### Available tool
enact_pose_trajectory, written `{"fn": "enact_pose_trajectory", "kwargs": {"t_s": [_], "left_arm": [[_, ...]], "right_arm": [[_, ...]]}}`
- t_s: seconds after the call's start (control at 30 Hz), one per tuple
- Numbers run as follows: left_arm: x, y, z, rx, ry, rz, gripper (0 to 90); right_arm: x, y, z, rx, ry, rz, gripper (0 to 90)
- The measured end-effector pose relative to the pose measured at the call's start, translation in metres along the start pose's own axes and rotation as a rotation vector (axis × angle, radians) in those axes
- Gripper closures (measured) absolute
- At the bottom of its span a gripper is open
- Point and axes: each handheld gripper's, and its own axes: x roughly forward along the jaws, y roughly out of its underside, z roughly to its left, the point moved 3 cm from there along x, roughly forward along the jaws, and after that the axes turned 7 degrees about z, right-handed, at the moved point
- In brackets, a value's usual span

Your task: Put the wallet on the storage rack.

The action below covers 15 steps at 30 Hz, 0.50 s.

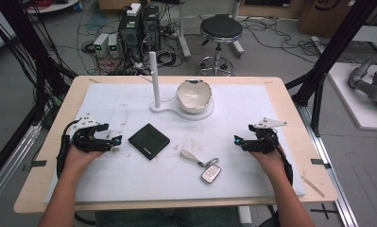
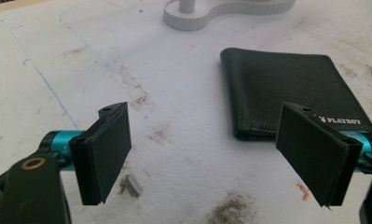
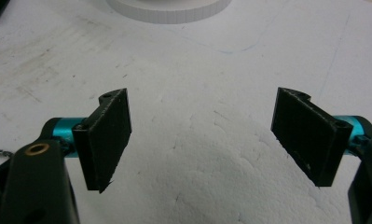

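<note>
At frame centre: white mat [image 1: 129, 101] on table [image 1: 290, 113]. Stand [image 1: 154, 75] with bowl [image 1: 193, 96] upper centre. Wallet [image 1: 149, 140] centre, just right of left gripper [image 1: 114, 142], jaws apart, empty. Right gripper [image 1: 237, 140] mid-right, jaws apart, empty. Key fob [image 1: 210, 173] lower centre.

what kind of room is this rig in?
Probably a robotics lab or data-collection workspace: computer towers amid tangled cables on the floor, a black frame post beside the table, and a grey robot arm lying at the right.
</note>
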Motion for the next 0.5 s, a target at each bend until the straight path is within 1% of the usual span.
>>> {"fn": "enact_pose_trajectory", "kwargs": {"t_s": [0.1,0.17,0.23,0.33,0.43,0.5], "left_arm": [[0.0003,-0.0002,-0.0004,0.003,-0.001,0.001,18.2],[0.0002,-0.0003,-0.0007,0.002,-0.002,-0.001,18.2],[-0.0009,-0.0005,-0.0009,0.001,-0.001,-0.005,18.2],[-0.0014,0.0001,-0.0004,0.000,0.004,0.001,18.2],[-0.0018,0.0011,-0.0014,-0.010,0.006,0.005,18.2],[-0.0017,0.0006,-0.0022,-0.005,-0.006,0.013,18.4]], "right_arm": [[-0.0016,-0.0005,0.0002,-0.005,0.001,-0.009,20.3],[-0.0020,-0.0009,0.0003,0.001,0.003,-0.015,20.3],[-0.0025,-0.0011,-0.0004,0.000,0.016,-0.018,20.3],[-0.0027,-0.0015,-0.0012,0.004,0.019,-0.027,20.3],[-0.0020,-0.0014,-0.0018,0.004,0.018,-0.024,20.3],[-0.0018,-0.0016,-0.0014,0.006,0.020,-0.026,20.3]]}}
